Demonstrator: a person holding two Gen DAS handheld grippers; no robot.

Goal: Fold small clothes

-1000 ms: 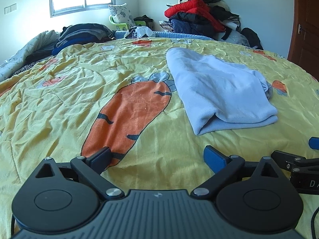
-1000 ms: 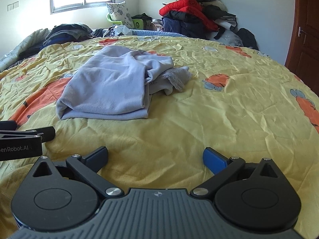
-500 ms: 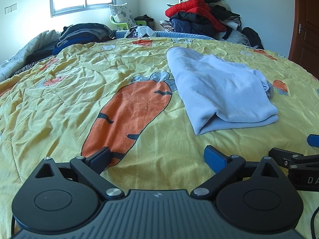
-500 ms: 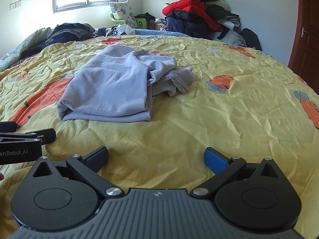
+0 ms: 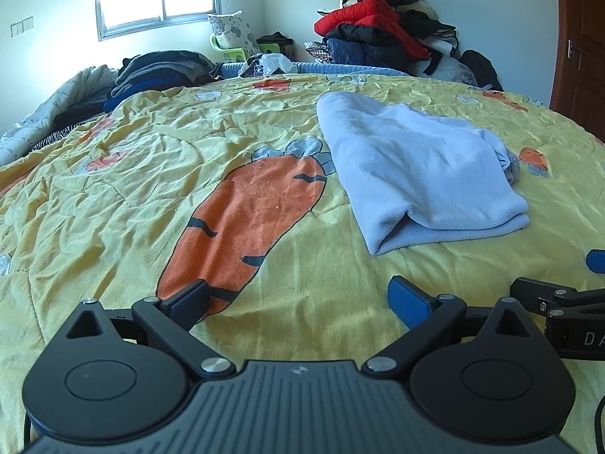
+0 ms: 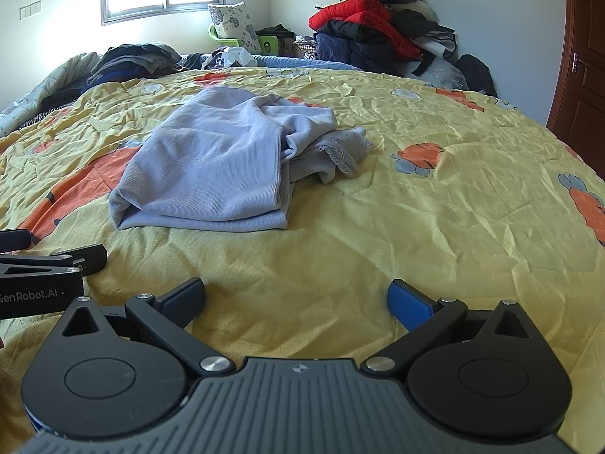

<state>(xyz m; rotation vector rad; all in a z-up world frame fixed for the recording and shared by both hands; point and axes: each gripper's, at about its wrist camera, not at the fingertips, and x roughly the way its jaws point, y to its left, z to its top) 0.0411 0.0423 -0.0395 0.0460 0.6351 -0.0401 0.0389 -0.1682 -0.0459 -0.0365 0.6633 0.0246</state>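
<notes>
A light blue-grey garment [image 5: 412, 174] lies folded over on the yellow carrot-print bedspread [image 5: 151, 189], ahead and right of my left gripper [image 5: 298, 299]. In the right wrist view the garment [image 6: 211, 166] lies ahead and left, with a lace-trimmed part [image 6: 340, 147] bunched at its right side. My right gripper [image 6: 297, 299] is open and empty, low over the bedspread, short of the garment. My left gripper is open and empty too. Each gripper shows at the edge of the other's view.
A heap of red and dark jackets [image 5: 382, 34] stands at the far right corner. Dark folded clothes [image 5: 159, 72] lie at the bed's far left. A green chair with a pillow [image 5: 230, 38] stands under the window. A brown door [image 6: 582, 56] is at the right.
Both grippers have stayed open and drifted only slightly; the right wrist view has shifted a little so the garment sits slightly further right. The garment has not moved.
</notes>
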